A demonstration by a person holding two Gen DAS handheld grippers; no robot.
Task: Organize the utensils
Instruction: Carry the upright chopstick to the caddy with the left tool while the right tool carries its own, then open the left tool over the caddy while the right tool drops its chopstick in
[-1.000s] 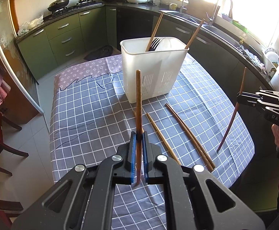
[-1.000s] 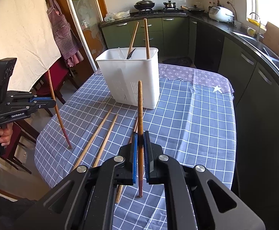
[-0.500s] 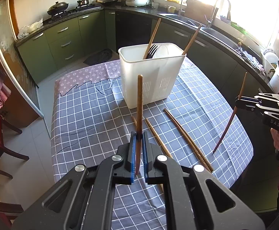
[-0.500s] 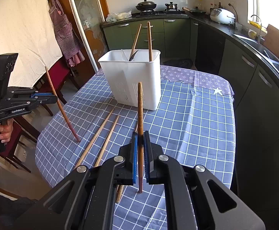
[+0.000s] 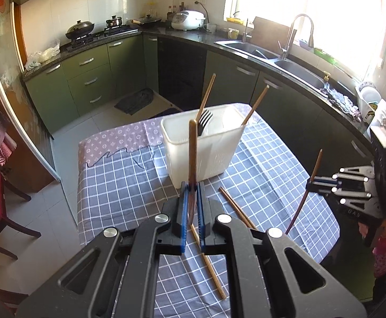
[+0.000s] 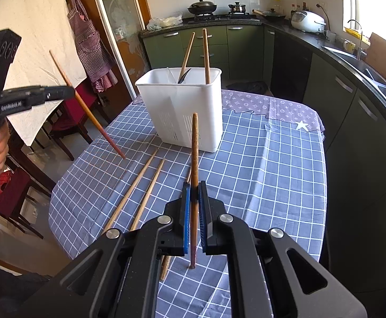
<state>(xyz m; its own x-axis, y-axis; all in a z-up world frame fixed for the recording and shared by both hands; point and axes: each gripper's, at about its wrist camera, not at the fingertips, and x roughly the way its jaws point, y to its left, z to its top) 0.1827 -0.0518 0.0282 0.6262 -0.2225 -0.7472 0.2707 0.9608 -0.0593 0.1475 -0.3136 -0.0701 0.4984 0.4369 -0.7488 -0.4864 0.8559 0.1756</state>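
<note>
Left wrist view: left gripper [image 5: 192,206] pinches a dark chopstick [image 5: 192,159] upright above the tablecloth's near edge; right gripper [image 6: 194,212] pinches another. Next, I'd guess, both drop into the white holder [image 5: 200,148].

Two chopsticks [image 6: 195,53] stand in the white bin [image 6: 182,111] ahead of the claws, beside one black fork [image 5: 204,122]. Two more [image 6: 137,190] lie on the cloth just ahead, and a third is partly hidden under the right claw. Each claw clamps one chopstick [image 6: 194,185].
</note>
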